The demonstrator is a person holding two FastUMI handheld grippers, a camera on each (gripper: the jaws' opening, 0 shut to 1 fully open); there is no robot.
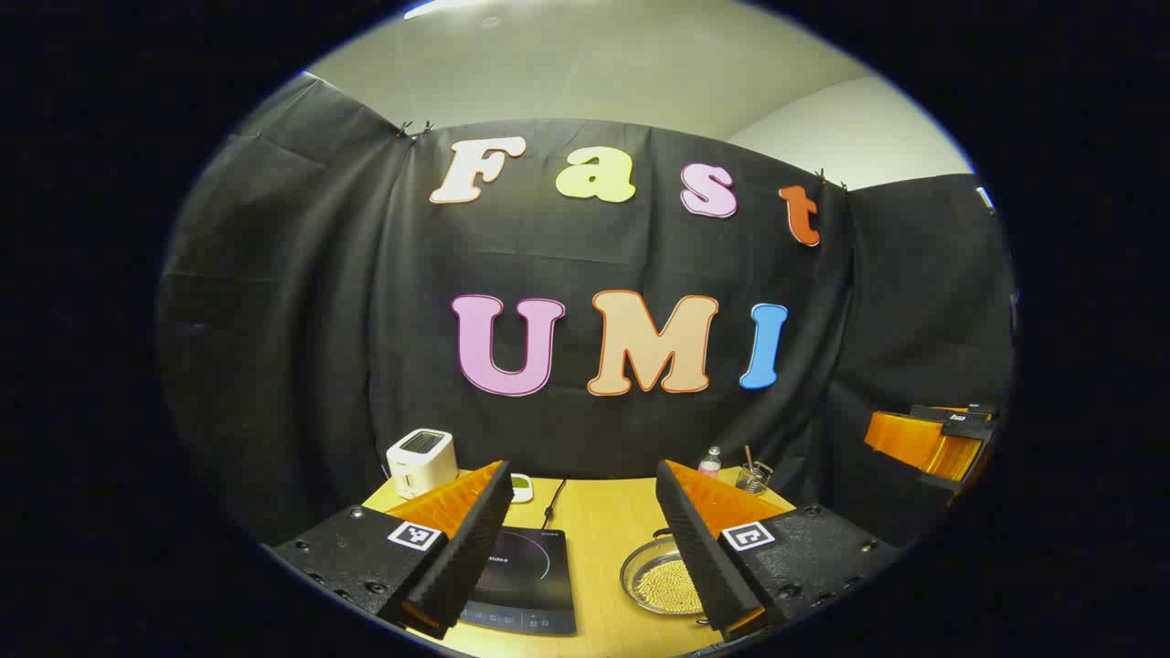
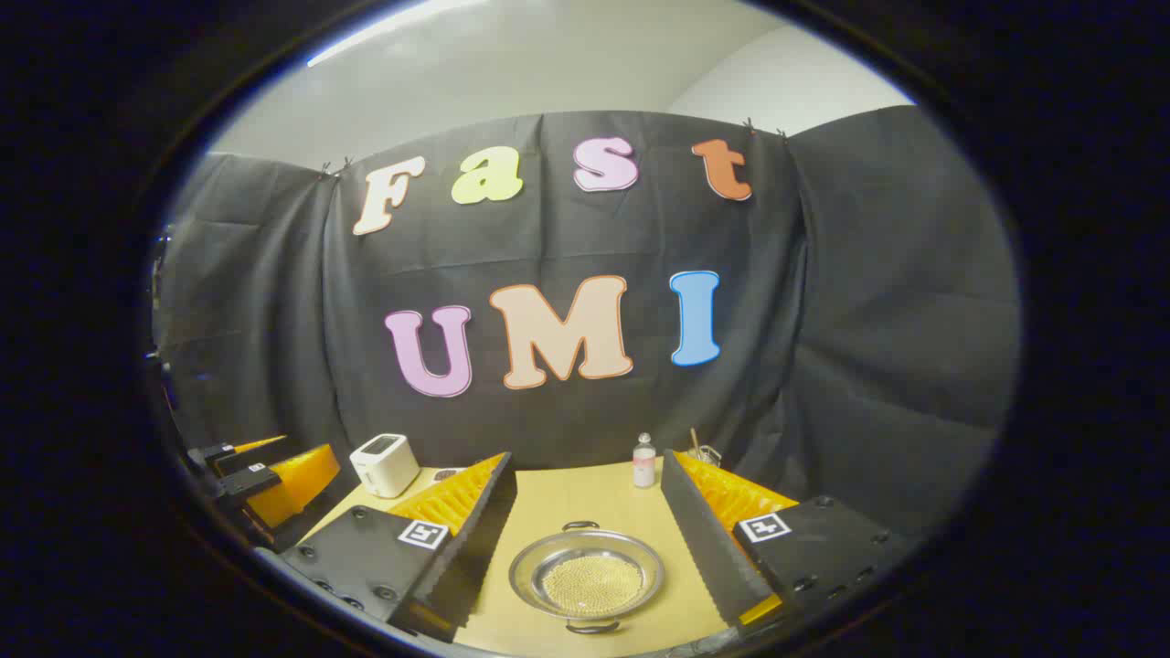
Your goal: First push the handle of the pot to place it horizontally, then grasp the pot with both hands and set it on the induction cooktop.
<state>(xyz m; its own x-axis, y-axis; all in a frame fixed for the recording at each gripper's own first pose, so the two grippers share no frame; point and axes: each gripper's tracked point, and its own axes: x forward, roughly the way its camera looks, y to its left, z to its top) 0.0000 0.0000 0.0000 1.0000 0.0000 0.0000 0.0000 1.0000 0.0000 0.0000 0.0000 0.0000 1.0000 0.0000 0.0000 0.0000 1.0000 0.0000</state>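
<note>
- Left tongs [image 1: 585, 539] wide open, empty, above cooktop [image 1: 526, 576]; right tongs [image 2: 590, 530] wide open, empty, straddling pot [image 2: 587, 576].
- Lower right tongs; nudge near handle [image 2: 592, 627] sideways gently; keep pot flat on desk [image 2: 585, 493].

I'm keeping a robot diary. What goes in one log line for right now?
left gripper: open, empty | right gripper: open, empty | pot: on table, untouched | induction cooktop: bare
</note>
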